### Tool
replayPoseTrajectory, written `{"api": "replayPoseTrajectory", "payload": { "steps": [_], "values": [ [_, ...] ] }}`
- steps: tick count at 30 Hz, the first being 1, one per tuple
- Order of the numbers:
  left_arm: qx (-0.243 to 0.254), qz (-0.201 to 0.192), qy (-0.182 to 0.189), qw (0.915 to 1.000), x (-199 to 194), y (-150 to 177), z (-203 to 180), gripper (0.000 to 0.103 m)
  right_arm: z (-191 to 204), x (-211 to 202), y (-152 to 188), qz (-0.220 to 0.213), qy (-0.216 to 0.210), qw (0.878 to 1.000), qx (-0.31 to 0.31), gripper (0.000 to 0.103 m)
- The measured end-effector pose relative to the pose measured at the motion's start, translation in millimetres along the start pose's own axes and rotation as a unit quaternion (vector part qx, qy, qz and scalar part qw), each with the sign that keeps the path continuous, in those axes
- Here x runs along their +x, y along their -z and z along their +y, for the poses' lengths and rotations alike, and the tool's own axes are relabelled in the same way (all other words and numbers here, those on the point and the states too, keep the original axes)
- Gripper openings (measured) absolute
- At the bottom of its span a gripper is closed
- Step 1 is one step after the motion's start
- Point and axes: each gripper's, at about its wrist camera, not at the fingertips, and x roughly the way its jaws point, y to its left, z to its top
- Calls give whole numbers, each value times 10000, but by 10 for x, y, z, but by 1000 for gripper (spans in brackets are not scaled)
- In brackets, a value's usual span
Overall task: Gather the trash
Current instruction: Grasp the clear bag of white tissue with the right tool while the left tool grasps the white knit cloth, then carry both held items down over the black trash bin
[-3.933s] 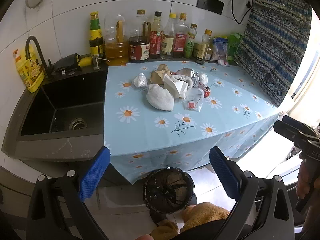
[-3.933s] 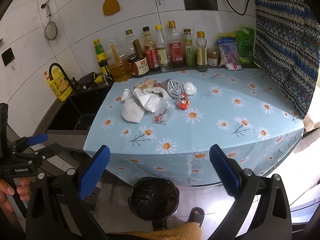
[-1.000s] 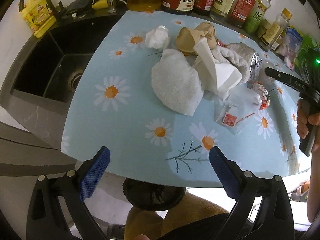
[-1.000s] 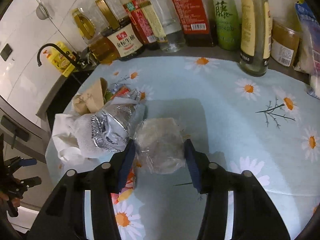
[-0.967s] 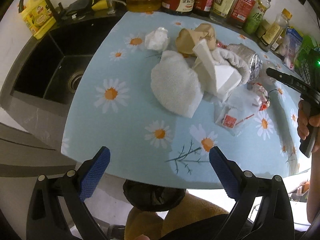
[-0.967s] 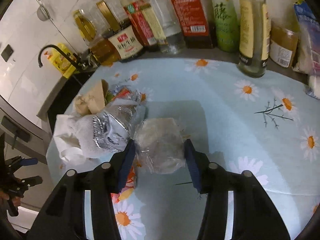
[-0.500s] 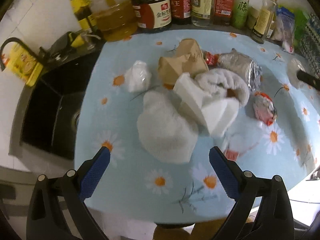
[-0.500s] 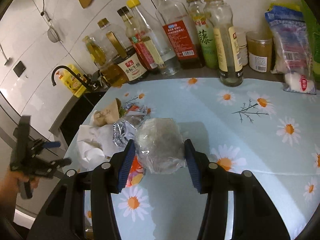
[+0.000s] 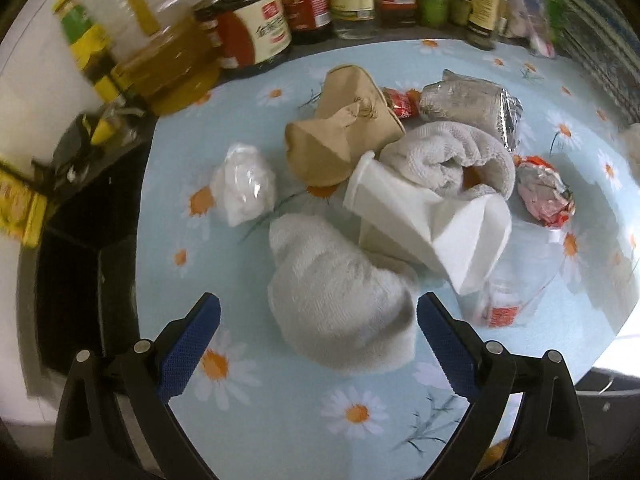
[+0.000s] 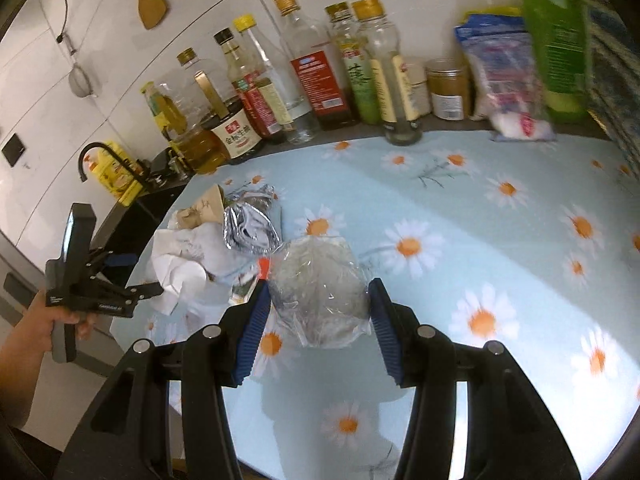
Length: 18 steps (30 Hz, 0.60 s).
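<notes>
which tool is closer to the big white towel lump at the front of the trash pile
Left. The left tool hovers open around the towel lump; the right tool, gripping a plastic-wrapped ball, is beyond the pile.

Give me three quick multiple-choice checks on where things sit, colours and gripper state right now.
1. Where is the crumpled clear plastic wad?
A. in the sink
B. between the right gripper's pads
C. among the bottles

2. What colour is the tablecloth?
A. light blue with daisies
B. plain red
C. green stripes

3. What state is the left gripper in?
A. shut on a bottle
B. shut on the paper bag
C. open, above the white towel

Key: B, both pads press its sides; A, daisies cover the blue cloth; C, nothing sits between its pads.
</notes>
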Motion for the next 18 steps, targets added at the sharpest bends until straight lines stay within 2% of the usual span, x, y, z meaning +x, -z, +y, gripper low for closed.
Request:
{"api": "replayPoseTrajectory", "payload": {
  "steps": [4, 5, 6, 8, 10, 12, 15, 18],
  "values": [
    [239, -145, 134, 9995, 57, -6, 22, 93, 117, -152, 240, -62, 145, 9994, 318, 51],
    [263, -167, 196, 9993, 76, 7, 36, 84, 173, -182, 318, -54, 214, 9990, 390, 51],
    [250, -158, 307, 9991, 98, 27, 55, 71, 235, -218, 387, -54, 256, 9986, 453, 51],
    [287, -274, 440, 9982, 87, 71, 80, 61, 353, -305, 505, -115, 261, 9982, 526, 51],
    [322, -426, 401, 9978, 64, 117, 107, 54, 459, -355, 602, -136, 319, 9979, 540, 51],
    [198, -476, 541, 9972, 54, 162, 168, 45, 548, -397, 701, -110, 394, 9973, 614, 51],
    [57, -610, 691, 9957, -38, 228, 257, 40, 685, -487, 789, -185, 470, 9968, 625, 51],
    [-39, -795, 822, 9934, -183, 293, 331, 39, 825, -556, 825, -284, 532, 9963, 610, 51]
  ]
}}
